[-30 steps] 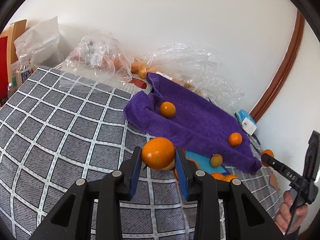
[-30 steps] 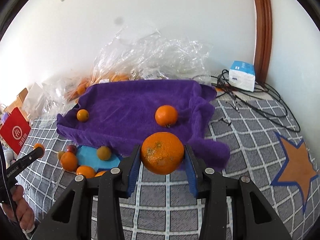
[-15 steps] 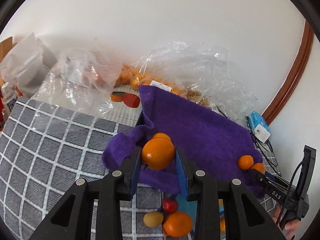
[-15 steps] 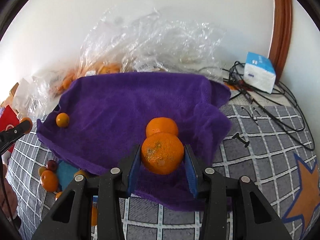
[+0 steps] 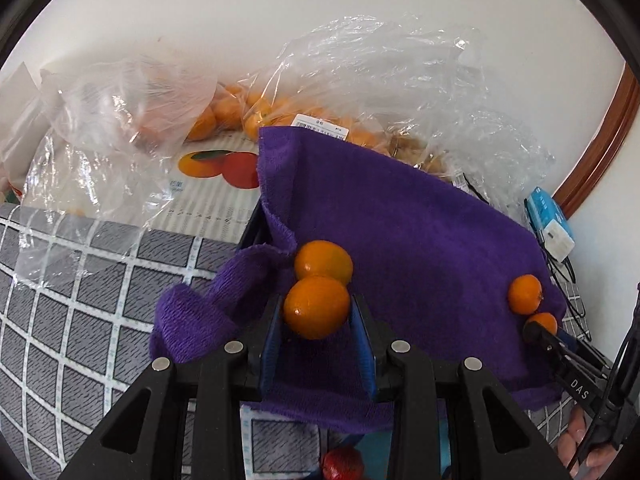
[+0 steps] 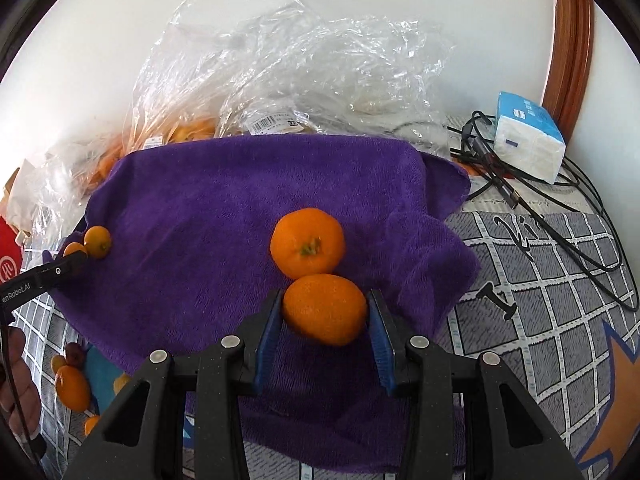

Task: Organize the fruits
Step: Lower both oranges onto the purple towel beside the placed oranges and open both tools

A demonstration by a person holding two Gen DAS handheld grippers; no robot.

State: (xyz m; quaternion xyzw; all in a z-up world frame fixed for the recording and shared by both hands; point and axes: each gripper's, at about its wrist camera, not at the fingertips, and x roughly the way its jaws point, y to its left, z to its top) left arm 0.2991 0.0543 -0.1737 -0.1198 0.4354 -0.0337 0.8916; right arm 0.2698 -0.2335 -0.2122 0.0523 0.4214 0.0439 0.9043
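Left wrist view: left gripper (image 5: 317, 320) clamped on a small orange (image 5: 317, 307), over the purple towel (image 5: 400, 232).
Second loose orange (image 5: 323, 261) sits just beyond it, touching or nearly. Right wrist view: right gripper (image 6: 324, 316) clamped on a bigger orange (image 6: 325, 309); stem-up orange (image 6: 307, 247) lies just ahead on the towel.

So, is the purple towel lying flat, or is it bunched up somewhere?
Mostly spread; the purple towel is bunched into folds at its right corner in the right wrist view, beside the loose orange.
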